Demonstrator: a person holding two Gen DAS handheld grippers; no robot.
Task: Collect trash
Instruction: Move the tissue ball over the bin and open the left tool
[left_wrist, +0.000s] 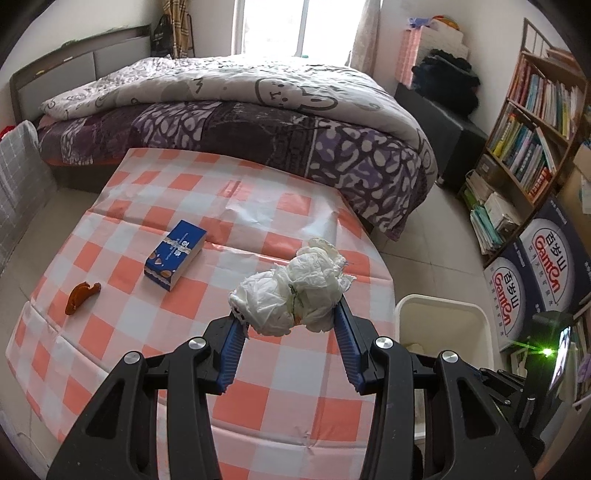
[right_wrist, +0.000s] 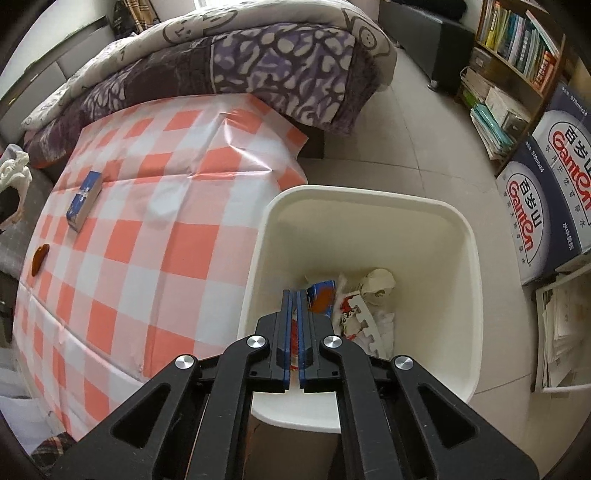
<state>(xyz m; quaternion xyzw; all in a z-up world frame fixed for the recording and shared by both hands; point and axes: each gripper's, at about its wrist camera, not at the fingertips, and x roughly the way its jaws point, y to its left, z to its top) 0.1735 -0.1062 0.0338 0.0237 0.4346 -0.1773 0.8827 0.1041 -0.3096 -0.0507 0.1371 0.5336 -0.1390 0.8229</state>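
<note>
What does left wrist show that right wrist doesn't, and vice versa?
Only left wrist: the left gripper with its jaws clamped on a crumpled white paper wad, seen whole.

Only right wrist: the right gripper, jaws shut and empty, above the inside of the white plastic bin, where crumpled wrappers and paper already lie.

Both: the orange-and-white checked tablecloth, the blue rectangular carton, the small orange curved scrap, bed, bookshelf.
</note>
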